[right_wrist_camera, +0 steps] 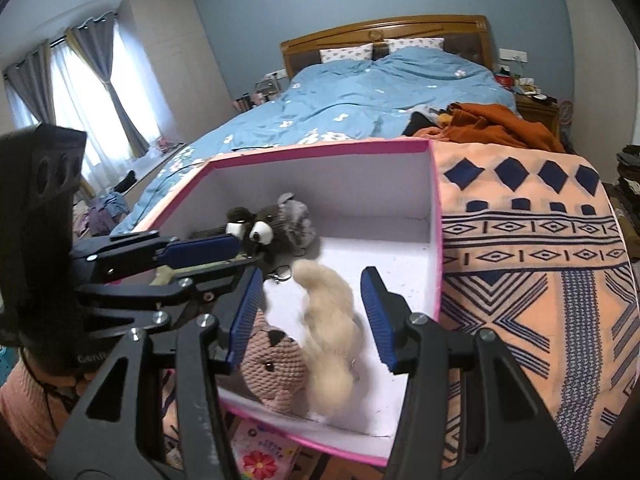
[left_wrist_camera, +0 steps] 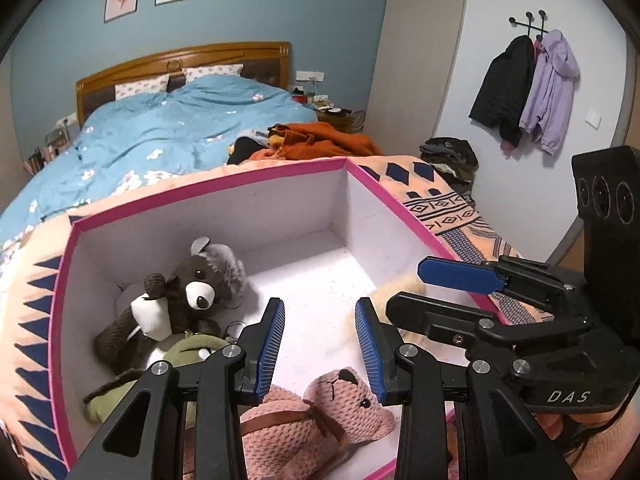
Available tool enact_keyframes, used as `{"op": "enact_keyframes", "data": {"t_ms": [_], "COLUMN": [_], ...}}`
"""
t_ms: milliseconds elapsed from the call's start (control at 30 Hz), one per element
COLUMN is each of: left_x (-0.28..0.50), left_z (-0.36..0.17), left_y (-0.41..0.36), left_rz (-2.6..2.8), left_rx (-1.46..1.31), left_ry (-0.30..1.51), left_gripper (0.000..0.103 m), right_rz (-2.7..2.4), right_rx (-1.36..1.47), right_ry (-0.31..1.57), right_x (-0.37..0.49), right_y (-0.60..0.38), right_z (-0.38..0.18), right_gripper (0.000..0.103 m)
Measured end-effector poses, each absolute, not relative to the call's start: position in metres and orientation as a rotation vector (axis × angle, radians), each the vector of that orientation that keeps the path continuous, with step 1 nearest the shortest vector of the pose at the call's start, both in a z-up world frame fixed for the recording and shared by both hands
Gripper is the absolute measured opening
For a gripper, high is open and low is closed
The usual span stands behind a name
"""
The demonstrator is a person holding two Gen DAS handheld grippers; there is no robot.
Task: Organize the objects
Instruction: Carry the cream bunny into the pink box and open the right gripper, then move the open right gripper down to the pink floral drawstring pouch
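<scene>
A white box with a pink rim (left_wrist_camera: 208,192) (right_wrist_camera: 320,146) stands on an orange patterned blanket (right_wrist_camera: 520,260). Inside lie a brown bear (left_wrist_camera: 192,284) (right_wrist_camera: 260,232), a green plush toy (left_wrist_camera: 192,350) and a pink knitted bear (left_wrist_camera: 320,412) (right_wrist_camera: 272,368). A cream fluffy toy (right_wrist_camera: 328,320) (left_wrist_camera: 396,284) lies blurred in the box between the fingers of my right gripper (right_wrist_camera: 314,316) (left_wrist_camera: 412,288), whose pads stand apart from it. My left gripper (left_wrist_camera: 320,348) (right_wrist_camera: 240,256) hovers over the pink bear, its jaws narrowly apart with nothing between them.
Behind the box stretches a bed with a blue duvet (left_wrist_camera: 168,132) and crumpled orange clothes (left_wrist_camera: 320,140). Coats (left_wrist_camera: 528,88) hang on the right wall above a clothes pile (left_wrist_camera: 452,156). Curtained windows (right_wrist_camera: 92,80) are at left. A colourful item (right_wrist_camera: 256,452) lies below the box's near edge.
</scene>
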State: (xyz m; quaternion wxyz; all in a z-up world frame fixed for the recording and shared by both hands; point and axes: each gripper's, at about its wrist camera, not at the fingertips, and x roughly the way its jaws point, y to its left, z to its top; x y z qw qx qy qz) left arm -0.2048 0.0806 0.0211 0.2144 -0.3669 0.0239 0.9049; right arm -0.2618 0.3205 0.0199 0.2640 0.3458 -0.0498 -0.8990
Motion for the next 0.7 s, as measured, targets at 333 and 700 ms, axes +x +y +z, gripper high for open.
{"op": "enact_keyframes", "data": {"t_ms": [333, 700], "left_x": [-0.162, -0.093], "left_z": [0.041, 0.046], "left_y": [0.069, 0.071], "left_rz": [2.501, 2.408], "left_rx": [-0.86, -0.74], "left_ry": [0.036, 0.107], "left_gripper": [0.043, 0.052], "right_rz": [-2.427, -2.407], "right_rx": [0.857, 0.8], "right_ry": [-0.175, -0.189], "right_x": [-0.231, -0.163], "right_y": [0.335, 0.356], "right_z": [0.031, 0.029], "right_gripper": [0.055, 0.061]}}
